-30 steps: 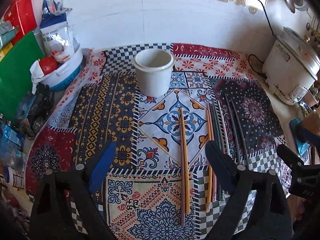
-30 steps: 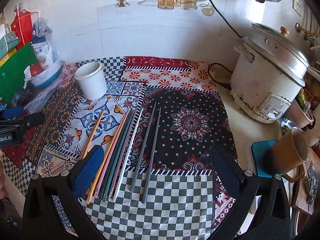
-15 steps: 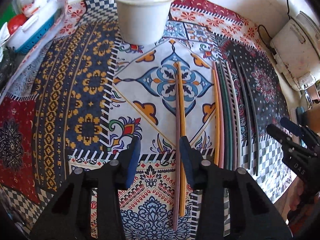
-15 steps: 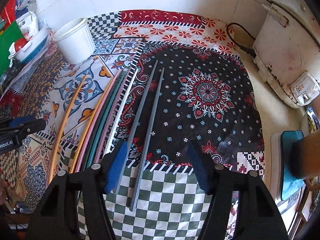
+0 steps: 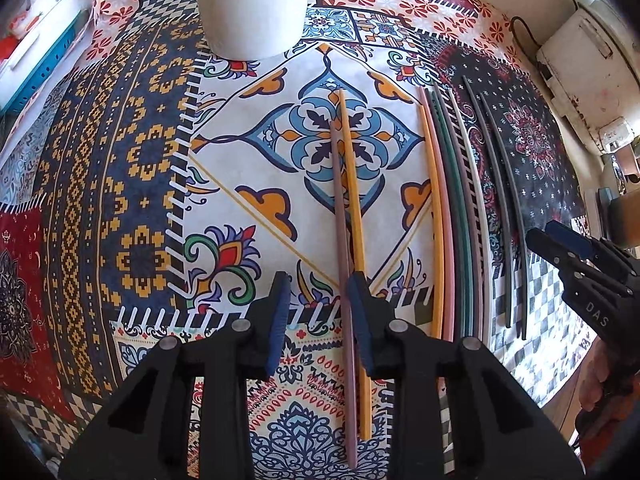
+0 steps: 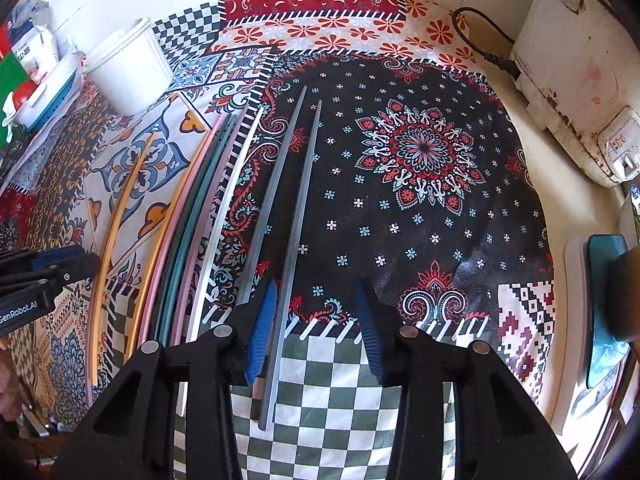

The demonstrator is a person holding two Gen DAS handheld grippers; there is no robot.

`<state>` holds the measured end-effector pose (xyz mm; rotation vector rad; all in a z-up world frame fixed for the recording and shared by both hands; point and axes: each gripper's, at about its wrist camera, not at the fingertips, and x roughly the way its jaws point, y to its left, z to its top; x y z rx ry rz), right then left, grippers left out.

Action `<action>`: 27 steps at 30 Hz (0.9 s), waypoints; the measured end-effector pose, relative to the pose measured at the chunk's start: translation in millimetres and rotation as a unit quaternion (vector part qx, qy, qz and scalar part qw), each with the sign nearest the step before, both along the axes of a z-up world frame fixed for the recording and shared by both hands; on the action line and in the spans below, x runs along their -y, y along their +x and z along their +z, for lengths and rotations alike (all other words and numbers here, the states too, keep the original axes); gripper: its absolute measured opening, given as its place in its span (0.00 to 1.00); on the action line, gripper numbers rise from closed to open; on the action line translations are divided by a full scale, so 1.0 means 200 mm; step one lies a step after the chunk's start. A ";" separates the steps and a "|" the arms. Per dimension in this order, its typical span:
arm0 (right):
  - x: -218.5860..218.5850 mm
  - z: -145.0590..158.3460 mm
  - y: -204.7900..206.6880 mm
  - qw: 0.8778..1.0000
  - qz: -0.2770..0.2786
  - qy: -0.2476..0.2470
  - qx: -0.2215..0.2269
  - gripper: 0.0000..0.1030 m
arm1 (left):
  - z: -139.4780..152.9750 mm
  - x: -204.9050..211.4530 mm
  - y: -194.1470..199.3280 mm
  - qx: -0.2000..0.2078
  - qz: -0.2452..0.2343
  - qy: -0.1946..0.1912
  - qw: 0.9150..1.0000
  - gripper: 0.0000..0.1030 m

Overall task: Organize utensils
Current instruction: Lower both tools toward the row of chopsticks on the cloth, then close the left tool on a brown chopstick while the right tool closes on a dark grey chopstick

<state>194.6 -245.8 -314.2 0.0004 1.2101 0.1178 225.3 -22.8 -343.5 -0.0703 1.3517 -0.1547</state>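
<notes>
A: Chopsticks?
B: Slim, smooth, tapered. Mauve chopstick (image 5: 342, 216) w/ yellow chopstick (image 5: 352, 184) on glossy patterned cloth (image 5: 120, 200), below white tub (image 5: 250, 8).
A: Grippers?
B: Left gripper (image 5: 320, 312), right gripper (image 6: 316, 320): jaws just narrowing, not clamped. Grey chopstick (image 6: 294, 216) between right's; open cloth to its right.

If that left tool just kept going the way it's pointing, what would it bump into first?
Most likely the mauve chopstick lying between the left tool's blue pads, close to the inner pad beside the yellow chopstick, and the patterned tablecloth under it. Its jaws have just been closing. How near it is, I can't tell.
</notes>
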 end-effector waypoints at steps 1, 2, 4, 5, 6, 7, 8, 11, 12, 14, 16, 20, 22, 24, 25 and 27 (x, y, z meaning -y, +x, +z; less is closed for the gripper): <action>0.00 -0.01 0.01 1.000 -0.002 0.000 -0.003 0.32 | 0.00 0.00 0.00 -0.001 0.000 0.000 1.000 0.29; 0.00 -0.02 0.02 1.000 -0.004 0.002 -0.006 0.30 | 0.00 0.00 0.01 -0.004 0.001 -0.001 1.000 0.29; 0.00 -0.03 0.03 1.000 -0.005 0.011 -0.009 0.28 | 0.00 0.00 0.02 -0.010 0.005 -0.003 1.000 0.29; 0.00 -0.04 0.04 1.000 -0.004 0.014 -0.011 0.27 | 0.00 0.00 0.03 -0.015 0.006 -0.005 1.000 0.29; 0.00 -0.04 0.04 1.000 -0.002 0.017 -0.010 0.27 | -0.01 0.00 0.04 -0.020 0.006 -0.010 1.000 0.29; 0.00 -0.04 0.05 1.000 0.000 0.017 -0.010 0.27 | -0.01 0.00 0.05 -0.027 0.005 -0.017 0.999 0.28; 0.00 -0.04 0.06 1.000 0.001 0.018 -0.010 0.27 | -0.01 0.00 0.06 -0.035 0.004 -0.028 0.999 0.27; 0.00 -0.05 0.08 1.000 0.004 0.023 -0.012 0.26 | -0.01 0.01 0.06 -0.047 -0.002 -0.024 0.999 0.20; 0.00 -0.05 0.09 1.000 0.004 0.024 -0.013 0.26 | -0.02 0.01 0.06 -0.048 -0.001 -0.022 0.999 0.19; 0.00 -0.06 0.09 1.000 0.005 0.024 -0.013 0.26 | -0.02 0.01 0.06 -0.051 0.001 -0.018 0.999 0.15; -0.01 -0.06 0.11 1.000 0.007 0.024 -0.012 0.26 | -0.02 0.00 0.05 -0.056 0.003 -0.021 0.998 0.13; -0.02 -0.06 0.13 1.000 0.008 0.026 -0.012 0.25 | -0.02 -0.01 0.02 -0.060 0.002 -0.020 0.998 0.13; -0.01 -0.06 0.14 0.999 0.008 0.029 -0.010 0.24 | -0.02 -0.01 0.01 -0.059 0.002 -0.018 0.998 0.13; -0.01 -0.06 0.15 0.999 0.006 0.034 -0.009 0.23 | -0.02 0.00 0.01 -0.059 0.002 -0.013 0.998 0.12; 0.00 -0.06 0.15 0.999 0.005 0.035 -0.009 0.22 | -0.02 0.00 0.02 -0.060 0.003 -0.012 0.998 0.12; 0.00 -0.07 0.17 0.999 0.004 0.040 -0.009 0.21 | -0.02 0.01 0.03 -0.062 0.009 -0.017 0.998 0.09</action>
